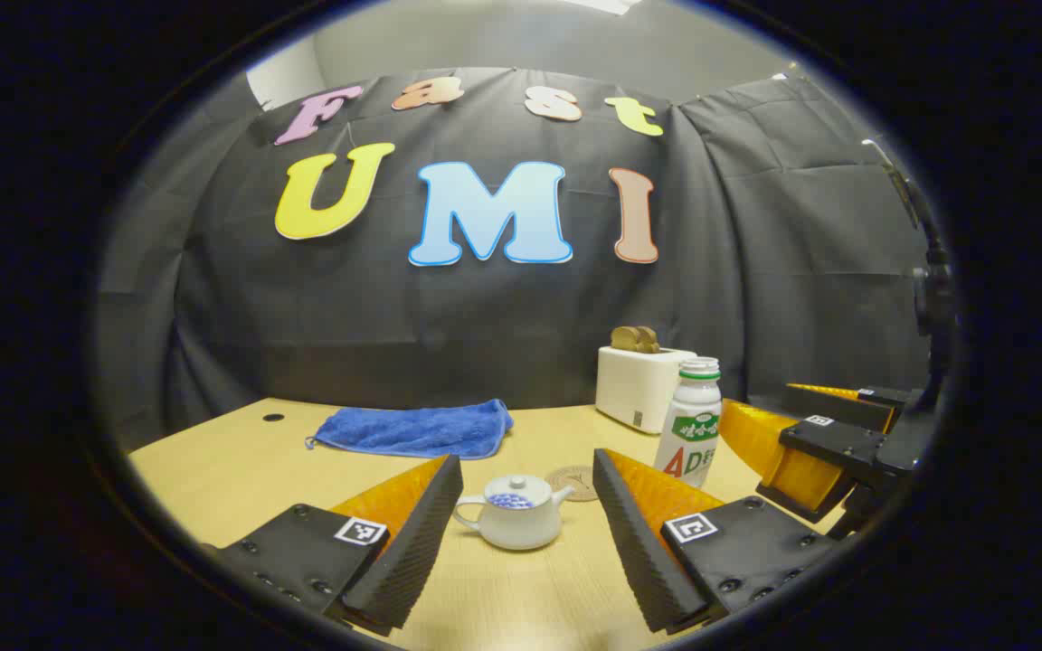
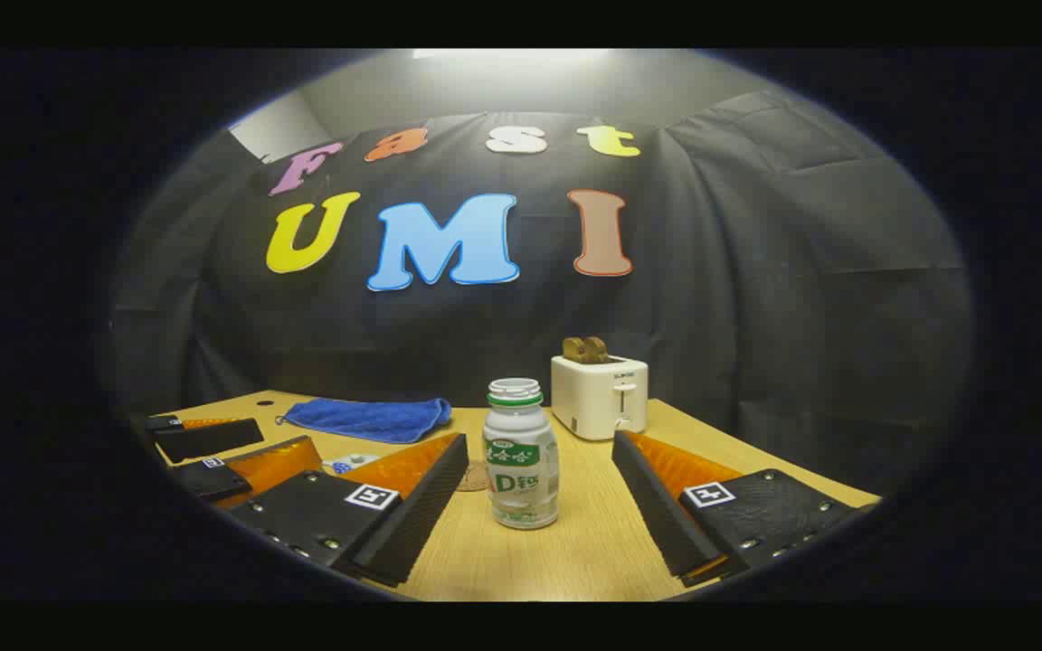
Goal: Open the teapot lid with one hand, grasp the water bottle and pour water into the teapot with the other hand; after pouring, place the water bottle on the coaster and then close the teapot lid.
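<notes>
Opening stage of the pouring task. The left gripper (image 1: 525, 533) is hovering above the wooden table (image 1: 213, 461) with its two fingers spread wide apart, holding nothing; the small white teapot (image 1: 514, 524) is sitting between them, a little farther off, untouched, with its lid (image 1: 516, 493) on and its spout pointing toward the round coaster (image 1: 575, 481) just behind it. The right gripper (image 2: 539, 515) is likewise standing open and empty, its fingers framing the upright white water bottle (image 2: 521, 457), which is standing near the coaster (image 2: 476, 476) and appears to have no cap on its neck. In the left gripper view the right gripper (image 1: 810, 434) is showing just beyond the bottle (image 1: 693, 420). A blue towel (image 1: 417, 429) and a white toaster (image 1: 639, 384) are lying and standing farther back, apart from the work.

The step in hand is judged to be the approach to the lid. To do it well, the left gripper should be coming down centred over the lid's knob, closing on the knob alone and lifting straight up, so the light pot is not dragged or tipped. The right gripper should be closing on the bottle's body around the middle, squarely, keeping it upright until it is over the pot's mouth, since an open neck would be spilling at any early tilt.
</notes>
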A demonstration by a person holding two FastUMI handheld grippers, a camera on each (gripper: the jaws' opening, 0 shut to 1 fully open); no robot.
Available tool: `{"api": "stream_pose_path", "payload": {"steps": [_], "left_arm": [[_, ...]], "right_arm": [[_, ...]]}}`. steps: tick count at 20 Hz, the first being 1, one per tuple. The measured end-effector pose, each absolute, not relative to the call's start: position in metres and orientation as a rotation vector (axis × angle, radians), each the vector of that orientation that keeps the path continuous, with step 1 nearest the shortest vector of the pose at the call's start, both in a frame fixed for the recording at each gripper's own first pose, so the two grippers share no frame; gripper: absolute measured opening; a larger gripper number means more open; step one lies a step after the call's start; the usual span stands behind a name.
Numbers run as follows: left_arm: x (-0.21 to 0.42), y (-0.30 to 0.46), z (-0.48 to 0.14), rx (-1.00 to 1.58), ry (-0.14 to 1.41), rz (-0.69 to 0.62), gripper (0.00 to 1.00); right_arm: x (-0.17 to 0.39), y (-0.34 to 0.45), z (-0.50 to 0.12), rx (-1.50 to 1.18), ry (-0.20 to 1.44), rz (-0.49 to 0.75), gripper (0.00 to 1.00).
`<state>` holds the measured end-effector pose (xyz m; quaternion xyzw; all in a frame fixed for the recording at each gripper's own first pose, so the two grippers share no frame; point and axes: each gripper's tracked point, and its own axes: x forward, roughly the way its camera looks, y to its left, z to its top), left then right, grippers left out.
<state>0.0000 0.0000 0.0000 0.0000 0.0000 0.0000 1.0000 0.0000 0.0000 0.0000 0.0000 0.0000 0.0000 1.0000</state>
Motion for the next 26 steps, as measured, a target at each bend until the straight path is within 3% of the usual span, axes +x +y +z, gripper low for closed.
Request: {"api": "stream_pose_path", "payload": {"steps": [20,26], "left_arm": [[0.006,-0.001,0.006,0.020,0.000,0.034,1.00],[0.033,0.000,-0.013,0.038,0.049,0.028,0.99]], "right_arm": [[0.007,0.000,-0.001,0.000,0.008,0.040,0.99],[0.010,-0.004,-0.010,0.011,0.031,0.035,0.99]]}}
